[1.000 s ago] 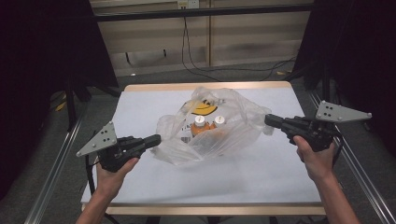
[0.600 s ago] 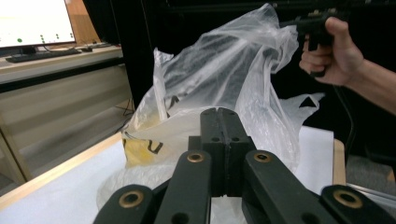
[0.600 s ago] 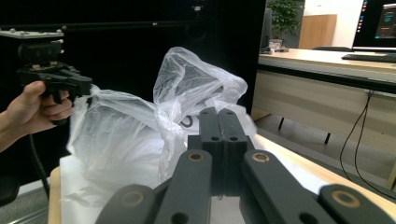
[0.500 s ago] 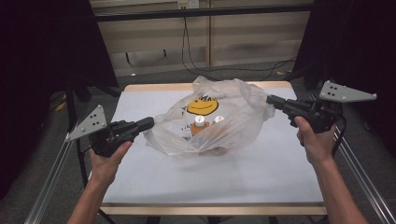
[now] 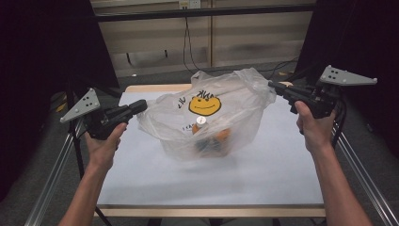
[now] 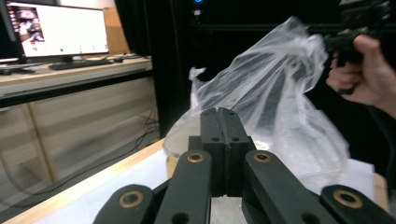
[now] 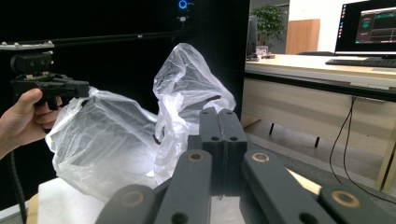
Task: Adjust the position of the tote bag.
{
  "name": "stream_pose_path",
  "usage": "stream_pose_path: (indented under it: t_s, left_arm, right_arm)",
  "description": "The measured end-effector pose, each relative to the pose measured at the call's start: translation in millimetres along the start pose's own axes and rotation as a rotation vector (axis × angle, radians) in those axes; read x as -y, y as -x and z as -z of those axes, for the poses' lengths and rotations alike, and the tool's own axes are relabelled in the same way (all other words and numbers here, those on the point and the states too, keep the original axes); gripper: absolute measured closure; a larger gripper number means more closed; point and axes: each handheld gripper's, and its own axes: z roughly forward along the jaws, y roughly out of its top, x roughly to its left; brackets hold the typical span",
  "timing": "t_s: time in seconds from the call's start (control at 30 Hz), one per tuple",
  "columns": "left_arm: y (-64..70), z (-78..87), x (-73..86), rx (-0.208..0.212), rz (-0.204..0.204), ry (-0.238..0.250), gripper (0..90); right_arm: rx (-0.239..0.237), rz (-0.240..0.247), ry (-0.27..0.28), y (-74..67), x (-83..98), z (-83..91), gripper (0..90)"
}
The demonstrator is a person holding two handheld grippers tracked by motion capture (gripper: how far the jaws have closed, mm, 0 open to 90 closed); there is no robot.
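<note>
A clear plastic bag (image 5: 235,101) printed with a yellow smiley face (image 5: 205,104) hangs stretched between my two grippers above the white table (image 5: 197,183). Inside it sag orange items (image 5: 221,136) and a white-capped bottle (image 5: 201,121). My left gripper (image 5: 141,106) is shut on the bag's left edge. At the bag's upper right edge my right gripper (image 5: 272,85) is also shut. In the left gripper view the jaws (image 6: 219,111) press together with the bag's film (image 6: 280,93) rising behind them. The right gripper view has its jaws (image 7: 223,112) closed against the bag (image 7: 116,144).
The table's wooden rim (image 5: 207,212) runs along the near side, with metal rails (image 5: 51,179) at both flanks. Dark curtains stand left and right, and cables (image 5: 188,47) hang at the back wall. A desk with a monitor (image 7: 369,28) is off to the side.
Both grippers have risen and pulled apart, lifting the bag from lying slack on the table to hanging stretched, its contents now sagging at the bottom.
</note>
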Motion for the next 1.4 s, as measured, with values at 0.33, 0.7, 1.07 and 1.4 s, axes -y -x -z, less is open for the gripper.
stream_pose_path:
  t_s: [0.33,0.7,1.07,1.4]
  left_arm:
    - [-22.2,-1.6,-20.2,-0.059,0.027,0.043,90.0]
    - [-52.0,-11.7,-13.8,-0.189,0.062,-0.01,90.0]
    - [-38.9,-16.1,8.4,-0.081,0.067,-0.012,90.0]
    - [-28.2,-16.7,29.6,-0.085,0.049,-0.061,90.0]
  right_arm:
    - [0.034,-0.008,0.02,6.7,-11.2,-7.3,90.0]
    - [0.196,-0.04,-0.005,19.0,-15.2,-6.4,90.0]
    - [0.162,-0.066,0.001,14.5,-0.6,11.4,90.0]
    - [0.159,-0.106,-0.015,9.7,31.8,35.4,90.0]
